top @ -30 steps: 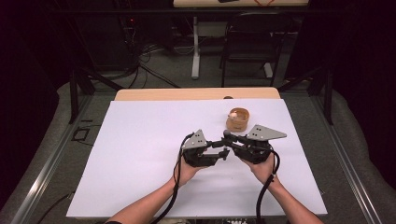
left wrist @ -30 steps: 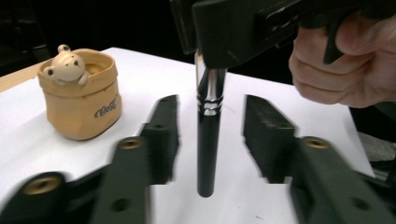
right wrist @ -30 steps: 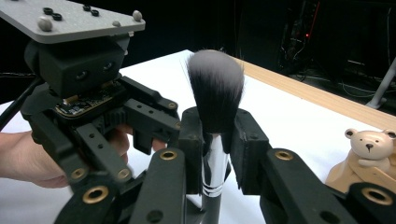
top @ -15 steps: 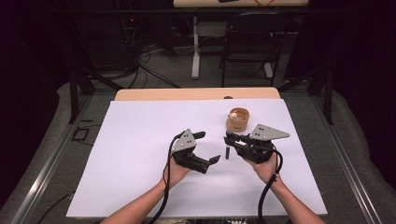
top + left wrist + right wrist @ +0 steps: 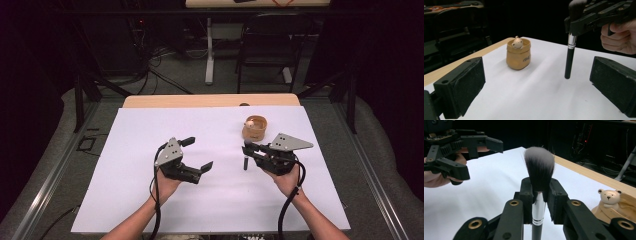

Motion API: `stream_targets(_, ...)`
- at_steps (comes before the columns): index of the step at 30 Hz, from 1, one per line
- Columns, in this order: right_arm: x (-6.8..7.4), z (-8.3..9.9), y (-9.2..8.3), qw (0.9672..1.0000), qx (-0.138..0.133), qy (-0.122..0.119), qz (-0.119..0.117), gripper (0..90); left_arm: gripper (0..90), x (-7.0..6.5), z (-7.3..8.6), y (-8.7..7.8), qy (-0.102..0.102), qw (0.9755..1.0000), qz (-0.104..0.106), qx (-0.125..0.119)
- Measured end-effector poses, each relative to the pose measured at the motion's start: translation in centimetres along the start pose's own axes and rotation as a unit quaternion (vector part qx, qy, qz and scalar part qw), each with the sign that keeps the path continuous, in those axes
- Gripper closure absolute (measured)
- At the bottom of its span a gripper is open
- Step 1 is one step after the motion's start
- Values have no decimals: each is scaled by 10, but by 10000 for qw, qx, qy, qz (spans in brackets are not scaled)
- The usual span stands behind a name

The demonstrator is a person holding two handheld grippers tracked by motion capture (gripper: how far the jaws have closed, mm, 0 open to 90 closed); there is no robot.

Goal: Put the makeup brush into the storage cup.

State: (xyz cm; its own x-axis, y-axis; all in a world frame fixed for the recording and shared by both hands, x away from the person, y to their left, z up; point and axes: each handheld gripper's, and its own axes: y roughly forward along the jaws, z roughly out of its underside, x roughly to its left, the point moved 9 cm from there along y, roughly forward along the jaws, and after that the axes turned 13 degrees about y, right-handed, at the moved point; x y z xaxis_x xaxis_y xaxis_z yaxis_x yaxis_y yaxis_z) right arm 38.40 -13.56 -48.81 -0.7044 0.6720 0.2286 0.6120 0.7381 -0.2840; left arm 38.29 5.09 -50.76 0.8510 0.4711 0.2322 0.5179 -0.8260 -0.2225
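Observation:
A makeup brush (image 5: 246,159) stands upright with its grey bristle head (image 5: 539,171) up and its black handle (image 5: 569,57) pointing down to the white sheet. My right gripper (image 5: 248,147) is shut on its silver ferrule, right of centre. To its left my left gripper (image 5: 197,153) is open. Its jaws have just been opening and nothing is between them (image 5: 536,82). It stands apart from the brush.
A small wooden pot (image 5: 255,128) with a bear figure (image 5: 608,195) on its rim stands just behind the right gripper. The white sheet (image 5: 150,130) covers a wooden table whose bare edge (image 5: 210,100) runs along the back. A chair stands beyond.
The left gripper opened and drew away to the left from the brush and the right gripper. The right gripper kept still with the brush.

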Motion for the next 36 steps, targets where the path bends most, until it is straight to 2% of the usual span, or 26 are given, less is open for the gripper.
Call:
stream_targets(3, 0, 0, 0, 10000, -21, -10, 0, 758, 0, 3, 2, -7, 18, 10000, -82, -15)
stream_targets(8, -2, 0, -2, 10000, 16, -32, 19, 758, 0, 11, 8, -28, -17, 9994, -347, -47)
stream_targets(10, -2, 0, -2, 10000, 5, -16, 20, 758, 0, 13, 9, -32, -4, 9993, -356, -55)
stream_targets(12, -3, 0, -3, 10000, 12, -15, 33, 758, 0, 16, 12, -42, -18, 9988, -487, -46)
stream_targets(14, -3, 0, -4, 10000, 12, -25, 44, 758, 0, 17, 14, -45, -31, 9989, -475, -47)
stream_targets(17, -4, 0, -4, 10000, 3, -24, 52, 758, 0, 21, 18, -55, -21, 9982, -593, -20)
stream_targets(19, -5, 0, -6, 10000, 5, -6, 68, 758, 0, 26, 21, -66, -64, 9973, -728, -23)
stream_targets(22, -6, 0, -6, 10000, -3, -19, 71, 758, 0, 29, 23, -73, -76, 9967, -811, -11)
stream_targets(24, -7, 0, -7, 10000, 0, -21, 94, 758, 0, 32, 28, -83, -128, 9954, -954, 27)
stream_targets(27, -8, 0, -8, 9999, 4, -23, 109, 758, 0, 34, 30, -89, -163, 9950, -988, 18)
stream_targets(31, -9, 1, -9, 9999, 18, -11, 124, 758, 0, 39, 37, -104, -216, 9931, -1152, 73)
stream_targets(36, -11, 1, -11, 9999, 25, -18, 151, 758, 0, 41, 43, -113, -272, 9921, -1221, 122)
